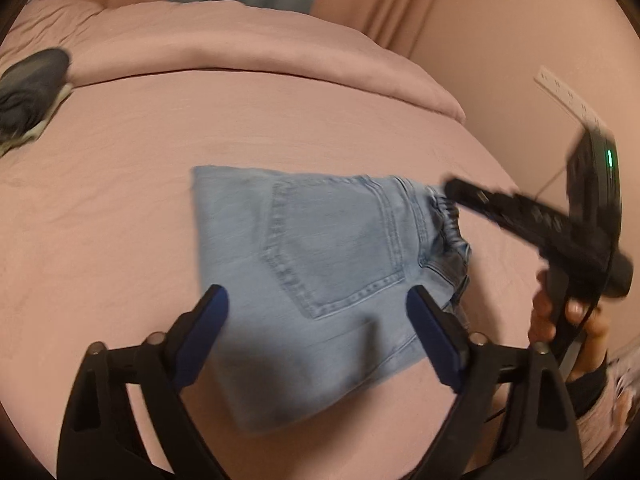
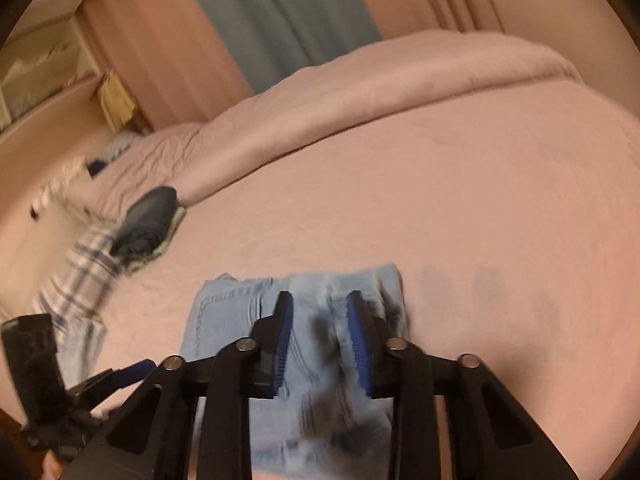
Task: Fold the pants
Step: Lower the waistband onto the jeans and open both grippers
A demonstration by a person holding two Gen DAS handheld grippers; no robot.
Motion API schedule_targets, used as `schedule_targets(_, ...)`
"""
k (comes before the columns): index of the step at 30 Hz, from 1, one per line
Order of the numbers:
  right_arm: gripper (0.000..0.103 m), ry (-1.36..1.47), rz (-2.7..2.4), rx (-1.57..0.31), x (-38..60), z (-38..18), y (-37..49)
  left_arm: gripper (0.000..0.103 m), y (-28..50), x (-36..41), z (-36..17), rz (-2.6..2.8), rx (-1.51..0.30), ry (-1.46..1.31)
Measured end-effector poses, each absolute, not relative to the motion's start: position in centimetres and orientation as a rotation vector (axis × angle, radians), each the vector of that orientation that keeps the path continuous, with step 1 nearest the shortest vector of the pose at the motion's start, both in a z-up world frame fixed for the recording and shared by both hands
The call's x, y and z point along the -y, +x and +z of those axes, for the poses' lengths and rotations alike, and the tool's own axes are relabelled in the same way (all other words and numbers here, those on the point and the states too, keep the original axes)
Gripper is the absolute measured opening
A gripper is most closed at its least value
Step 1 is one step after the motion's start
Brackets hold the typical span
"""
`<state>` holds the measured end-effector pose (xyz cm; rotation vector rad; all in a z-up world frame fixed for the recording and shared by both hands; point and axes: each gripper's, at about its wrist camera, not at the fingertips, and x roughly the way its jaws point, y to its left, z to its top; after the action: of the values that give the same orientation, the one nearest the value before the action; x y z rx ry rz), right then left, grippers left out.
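Light-blue denim pants (image 1: 320, 264) are seen folded into a compact, roughly rectangular bundle, laid flat on the pink bed (image 1: 120, 208). A back pocket faces up; the gathered elastic waistband is turned toward one side. Edges are blurred in both views.

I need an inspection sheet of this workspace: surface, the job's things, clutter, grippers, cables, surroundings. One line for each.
Surface: pink bed sheet, lightly wrinkled.
Job's things: light blue jeans, folded compact, back pocket up, lying flat.
Clutter: dark folded garment and plaid cloth at the bed's edge.
Grippers: left hand-held gripper open, above the jeans; right hand-held gripper narrowly open, nothing held.
Cables: thin cable by the right hand.
Surroundings: folded duvet, curtains, power strip.
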<state>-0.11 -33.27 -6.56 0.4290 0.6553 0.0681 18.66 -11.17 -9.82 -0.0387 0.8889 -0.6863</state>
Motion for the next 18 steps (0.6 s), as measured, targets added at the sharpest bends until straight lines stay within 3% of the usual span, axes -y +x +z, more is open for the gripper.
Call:
schedule_targets(5, 0.018, 0.347, 0.041, -0.788, 32.9, -8.5, 3.7, 0.069, 19.0, 13.8, -13.6, -0.700, -0.976, 0.091)
schedule_targets(7, 0.011, 0.359, 0.048, -0.830, 33.5, -10.0, 4.4, 0.069, 18.6, 13.8, -14.3, -0.705, -0.940, 0.126)
schedule_targets(12, 0.010, 0.417, 0.070, -0.785, 33.9, -8.9, 2.8, 0.069, 19.1, 13.1, -14.1, -0.718, -0.960, 0.102)
schedule_targets(18, 0.010, 0.283, 0.154, -0.761, 31.0, -8.1, -2.1, 0.070, 19.0, 13.3, -14.1, -0.723, -0.952, 0.095)
